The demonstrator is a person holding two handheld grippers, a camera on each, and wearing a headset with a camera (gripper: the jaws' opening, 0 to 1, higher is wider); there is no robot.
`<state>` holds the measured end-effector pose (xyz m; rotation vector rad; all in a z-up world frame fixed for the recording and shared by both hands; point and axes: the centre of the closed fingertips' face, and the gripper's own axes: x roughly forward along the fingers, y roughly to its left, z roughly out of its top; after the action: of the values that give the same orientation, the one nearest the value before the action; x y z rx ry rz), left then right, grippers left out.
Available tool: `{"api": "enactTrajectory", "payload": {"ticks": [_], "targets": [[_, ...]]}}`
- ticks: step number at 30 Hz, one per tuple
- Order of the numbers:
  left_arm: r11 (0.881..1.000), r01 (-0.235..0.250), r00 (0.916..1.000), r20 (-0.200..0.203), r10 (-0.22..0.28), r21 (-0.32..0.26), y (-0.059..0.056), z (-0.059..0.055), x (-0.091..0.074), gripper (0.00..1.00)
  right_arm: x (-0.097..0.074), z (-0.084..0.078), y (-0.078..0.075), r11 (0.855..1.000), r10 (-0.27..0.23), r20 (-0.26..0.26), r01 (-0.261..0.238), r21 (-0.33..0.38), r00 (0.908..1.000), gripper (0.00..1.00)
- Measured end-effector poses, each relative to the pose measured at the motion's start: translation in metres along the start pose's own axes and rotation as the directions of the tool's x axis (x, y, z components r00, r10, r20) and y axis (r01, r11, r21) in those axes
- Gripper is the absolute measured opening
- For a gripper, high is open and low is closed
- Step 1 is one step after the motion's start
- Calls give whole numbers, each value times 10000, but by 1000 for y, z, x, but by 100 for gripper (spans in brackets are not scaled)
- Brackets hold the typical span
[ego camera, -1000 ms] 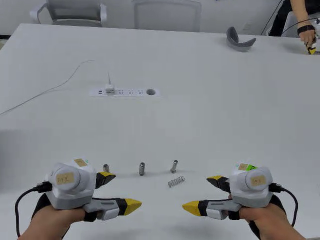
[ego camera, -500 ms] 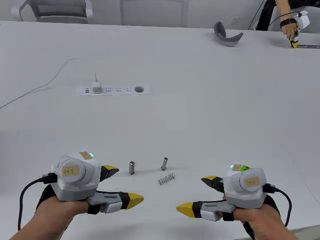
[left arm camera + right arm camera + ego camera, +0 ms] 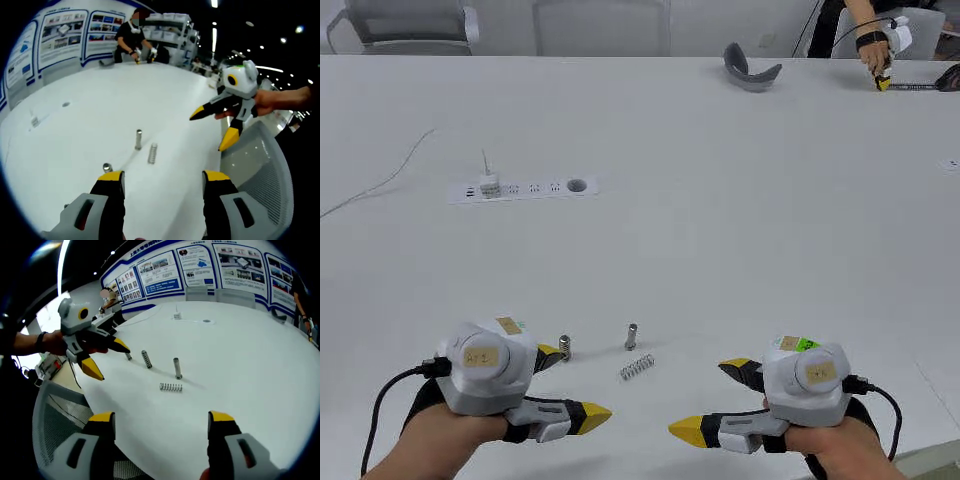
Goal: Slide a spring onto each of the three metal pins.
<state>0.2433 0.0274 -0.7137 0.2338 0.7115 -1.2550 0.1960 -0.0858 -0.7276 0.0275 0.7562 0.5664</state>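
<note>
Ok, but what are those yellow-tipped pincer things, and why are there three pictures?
Those are tools, not robot hands. A person holds the left hand-held gripper and the right hand-held gripper, each with two yellow-tipped jaws. The picture looking down on both tools comes from a camera on the person's head. The two round pictures come from small cameras riding on the tools, looking out between their jaws. On the white table stands a bare short metal pin, with a loose small metal spring lying beside it. A second metal pin wears a spring already. Both tools are open and hold nothing.
</note>
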Motion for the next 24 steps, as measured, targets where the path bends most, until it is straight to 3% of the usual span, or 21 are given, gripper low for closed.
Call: {"api": "enactTrajectory", "payload": {"ticks": [14,24], "targets": [[9994,174,9987,-479,-159,312,-1,3,30,56,-3,-2,0,9999,93,-3,-93,72,10000,77],[9996,43,9976,-691,-23,296,7,1,45,48,-2,-5,2,9999,124,-86,-124,15,9999,77]]}}
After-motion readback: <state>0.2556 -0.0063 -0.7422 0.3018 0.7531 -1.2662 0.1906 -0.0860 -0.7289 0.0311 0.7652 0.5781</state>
